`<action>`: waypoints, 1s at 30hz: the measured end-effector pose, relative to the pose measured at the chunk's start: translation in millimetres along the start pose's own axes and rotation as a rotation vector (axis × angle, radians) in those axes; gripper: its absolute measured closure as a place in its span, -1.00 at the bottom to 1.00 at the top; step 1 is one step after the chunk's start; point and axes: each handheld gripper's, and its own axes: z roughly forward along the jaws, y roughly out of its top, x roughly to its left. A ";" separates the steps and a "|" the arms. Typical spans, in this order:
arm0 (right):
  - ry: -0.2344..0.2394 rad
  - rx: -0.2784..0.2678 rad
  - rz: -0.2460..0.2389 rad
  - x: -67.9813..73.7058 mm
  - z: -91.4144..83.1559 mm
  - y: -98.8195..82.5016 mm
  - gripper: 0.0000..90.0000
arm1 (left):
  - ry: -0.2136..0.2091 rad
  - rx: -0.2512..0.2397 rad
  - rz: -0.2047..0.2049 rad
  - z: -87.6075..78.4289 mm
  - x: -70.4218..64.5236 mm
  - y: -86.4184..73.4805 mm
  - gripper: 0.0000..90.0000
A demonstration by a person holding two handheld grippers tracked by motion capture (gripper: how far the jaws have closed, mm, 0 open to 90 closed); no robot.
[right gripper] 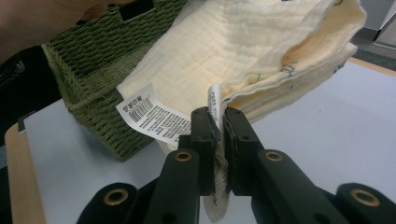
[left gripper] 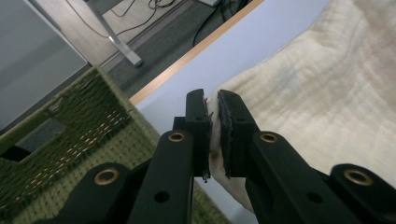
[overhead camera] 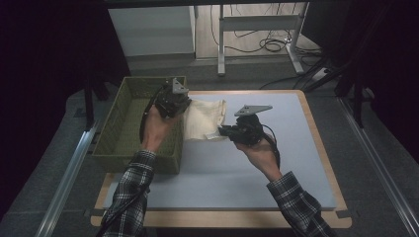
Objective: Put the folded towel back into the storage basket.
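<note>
Holding the folded cream cloth [overhead camera: 205,120] up between my two claws, I have it hanging just off the desk [overhead camera: 276,163], right beside the green woven basket [overhead camera: 118,123]. My left claw [left gripper: 213,123] is pinched almost fully closed on one edge of the cloth, the fabric squeezed thin between the black pads. My right claw [right gripper: 217,140] is clamped just as tight on the opposite edge, and in the right gripper view it bites close to the care labels [right gripper: 149,116], with a strip of white tag caught in the jaws alongside the fabric.

That is my first worry. If the right claw grips mostly the tag and only a little of the cloth, the weight of the folded layers could tug the fabric free, and that corner would drop onto the desk.

The second risk is the fold itself. The layers are stacked loosely, and I hold only two points on the edge. If my claws drift apart, the stack will stretch and the fold will slide open; if they come together, the middle will sag and may catch on the near wall of the basket.

Going over the rim, I judge the low-hanging belly of the cloth is what could snag the weave, so both hands need to stay level and clear the wall together.
</note>
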 end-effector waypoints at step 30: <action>0.070 0.004 -0.034 51.2 87.9 48.3 0.85 | 0.167 0.062 -0.069 -42.4 74.9 -45.5 0.84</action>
